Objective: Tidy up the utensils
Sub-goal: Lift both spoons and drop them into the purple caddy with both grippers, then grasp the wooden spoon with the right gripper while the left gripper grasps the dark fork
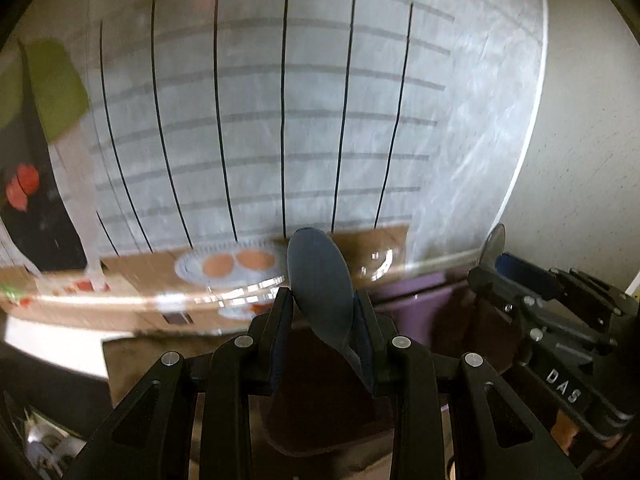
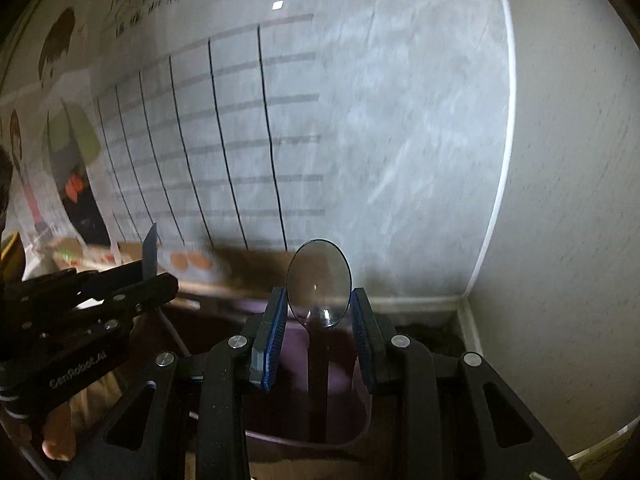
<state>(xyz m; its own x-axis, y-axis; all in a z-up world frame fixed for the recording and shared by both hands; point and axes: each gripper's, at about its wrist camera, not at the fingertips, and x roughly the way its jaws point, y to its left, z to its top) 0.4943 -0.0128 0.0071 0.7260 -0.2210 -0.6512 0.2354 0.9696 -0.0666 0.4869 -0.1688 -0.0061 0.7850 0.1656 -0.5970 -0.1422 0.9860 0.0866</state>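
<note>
My left gripper (image 1: 322,304) is shut on a dark blue spoon (image 1: 320,280), bowl up between the pads. My right gripper (image 2: 319,304) is shut on a clear plastic spoon (image 2: 319,280), bowl up, its handle running down between the jaws. Both are held upright over a purple container (image 2: 296,340) that also shows in the left wrist view (image 1: 412,292). The right gripper shows at the right of the left wrist view (image 1: 496,264) with the clear spoon (image 1: 493,244). The left gripper shows at the left of the right wrist view (image 2: 152,276) with the blue spoon edge-on (image 2: 150,250).
A wall poster with a ruled grid (image 1: 280,120) stands close behind. A cardboard box printed with a plate of food (image 1: 224,268) lies at the wall's foot. A plain wall and corner (image 2: 560,200) lie to the right.
</note>
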